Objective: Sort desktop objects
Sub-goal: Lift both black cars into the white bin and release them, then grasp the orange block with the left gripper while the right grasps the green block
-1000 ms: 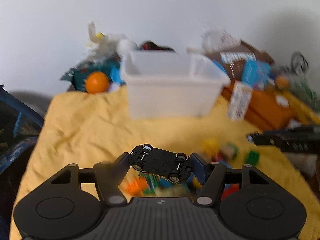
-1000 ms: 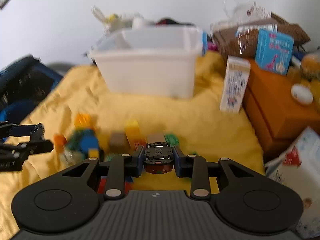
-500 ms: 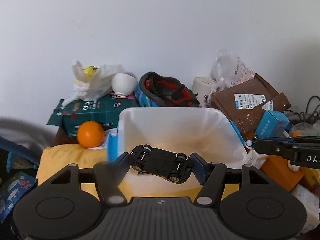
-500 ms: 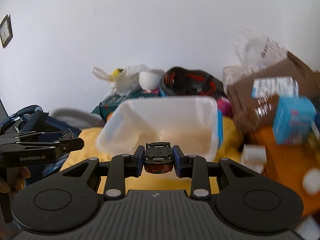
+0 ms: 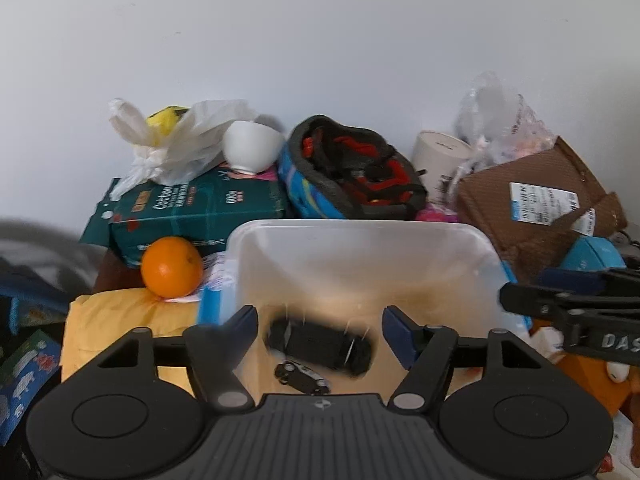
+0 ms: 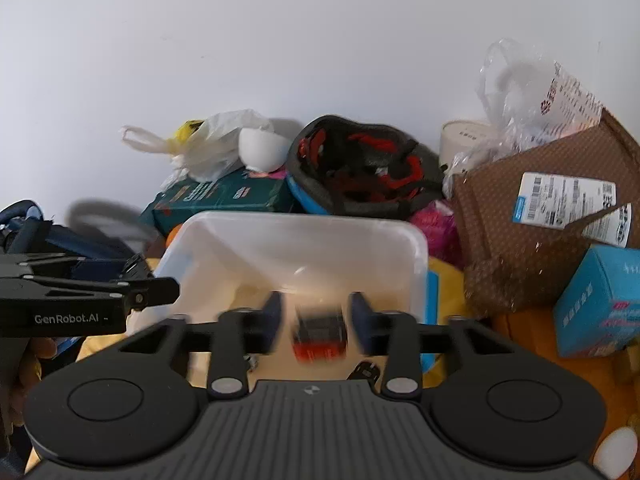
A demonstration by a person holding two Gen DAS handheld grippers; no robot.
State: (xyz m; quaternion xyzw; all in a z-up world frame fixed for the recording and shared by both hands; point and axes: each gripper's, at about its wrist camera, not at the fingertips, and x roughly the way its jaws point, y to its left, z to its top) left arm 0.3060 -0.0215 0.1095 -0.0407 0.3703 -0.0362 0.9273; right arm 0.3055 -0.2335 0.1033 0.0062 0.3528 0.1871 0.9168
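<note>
A translucent white bin [image 5: 360, 240] stands on the yellow cloth; it also shows in the right wrist view [image 6: 296, 232]. My left gripper [image 5: 319, 322] is open above the bin. A black toy car [image 5: 318, 346] is blurred and loose between its fingers, over the bin. A second small black car [image 5: 302, 376] lies on the bin floor. My right gripper [image 6: 316, 316] is open over the bin too. A red and black toy car [image 6: 320, 334] is blurred and free between its fingers.
Behind the bin are a green box [image 5: 200, 208], an orange [image 5: 172, 266], a white plastic bag [image 5: 180, 144], a white bowl [image 5: 252, 146], a helmet [image 5: 352, 172], a brown parcel [image 5: 536, 204] and a blue box [image 6: 600, 300]. The right gripper shows in the left view [image 5: 568, 308].
Both grippers rose from the cloth to above the bin, then opened. The black car and the red car left the fingers and are dropping into the bin.
</note>
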